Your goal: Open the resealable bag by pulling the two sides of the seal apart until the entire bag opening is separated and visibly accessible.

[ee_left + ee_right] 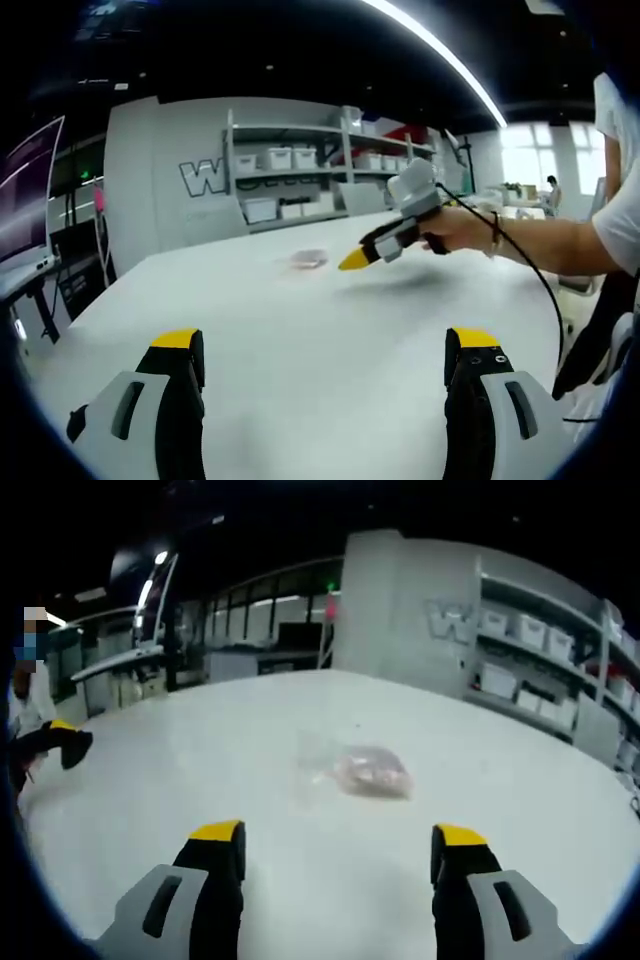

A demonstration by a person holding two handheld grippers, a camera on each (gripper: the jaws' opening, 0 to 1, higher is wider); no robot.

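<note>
A clear resealable bag (365,770) with pinkish contents lies flat on the white table (200,740). In the right gripper view it sits just beyond my right gripper (338,835), whose yellow-tipped jaws stand wide apart with nothing between them. In the left gripper view the bag (309,259) is small and far off, past the middle of the table (300,330). My left gripper (325,345) is open and empty, well short of the bag. A hand holds the right gripper (353,261) just right of the bag, tip pointing at it. The left gripper (65,742) shows at the far left edge.
Shelves with white bins (290,160) line the wall behind the table, also seen as shelving (540,630) at the right. A screen (25,190) stands at the left. A black cable (530,270) trails from the right gripper. The person's sleeve (625,210) is at the right.
</note>
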